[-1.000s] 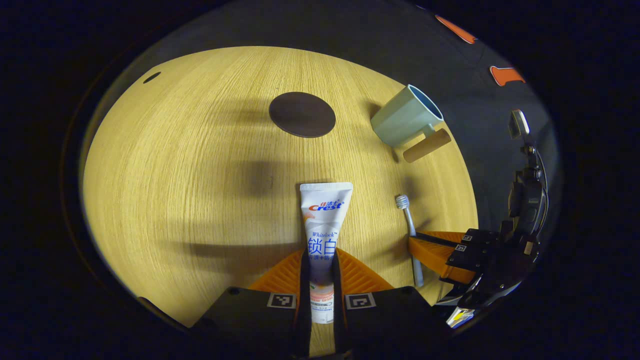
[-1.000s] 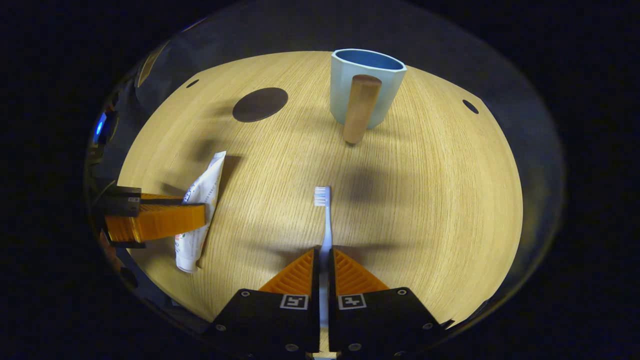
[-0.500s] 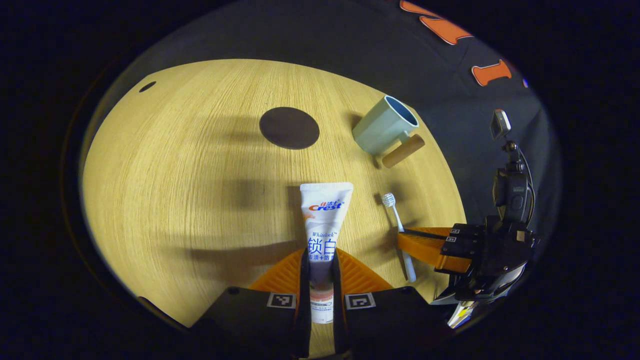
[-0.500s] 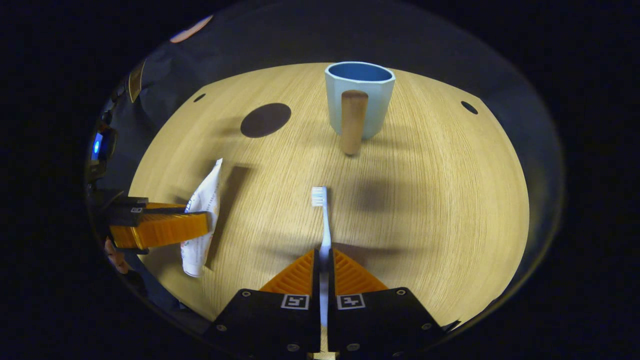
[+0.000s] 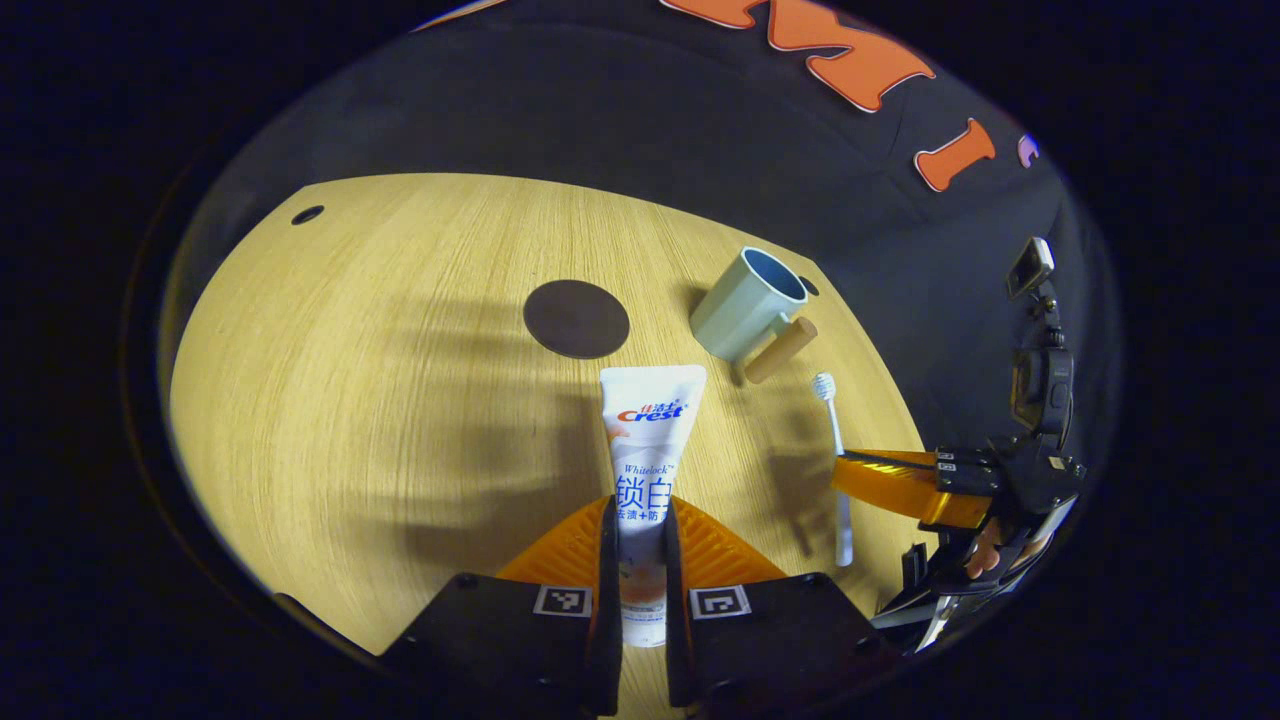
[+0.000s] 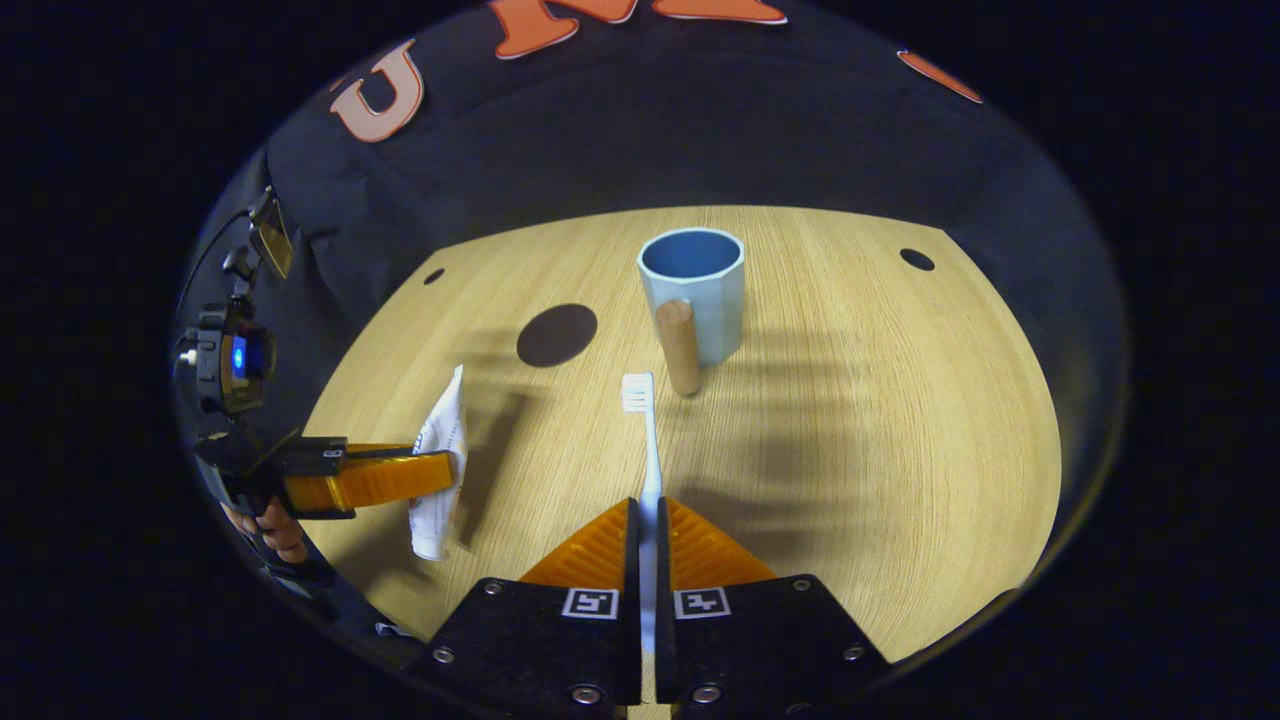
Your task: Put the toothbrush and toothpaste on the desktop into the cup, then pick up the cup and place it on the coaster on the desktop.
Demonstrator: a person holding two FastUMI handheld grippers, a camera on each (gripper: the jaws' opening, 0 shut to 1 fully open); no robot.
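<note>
My left gripper (image 5: 638, 512) is shut on a white toothpaste tube (image 5: 648, 435), held above the wooden desktop (image 5: 380, 380). My right gripper (image 6: 648, 512) is shut on a pale toothbrush (image 6: 645, 430), bristles pointing forward, also lifted. The light blue cup (image 6: 693, 295) with a wooden handle (image 6: 681, 345) stands upright ahead of the toothbrush. A dark round coaster (image 6: 556, 334) lies to the cup's left. In the left gripper view the cup (image 5: 748, 303) stands right of the coaster (image 5: 576, 318), and the right gripper (image 5: 880, 480) holds the toothbrush (image 5: 838, 470). In the right gripper view the left gripper (image 6: 400, 478) carries the tube (image 6: 438, 470).
Small dark holes (image 6: 916, 259) sit near the desktop's far corners. The black booth cloth hangs behind the desk. A hand (image 6: 270, 530) grips the left tool's handle. Open wood lies right of the cup.
Both grippers have risen with the tube and the toothbrush off the desktop. The cup and coaster look smaller and farther; more of the back cloth shows.
</note>
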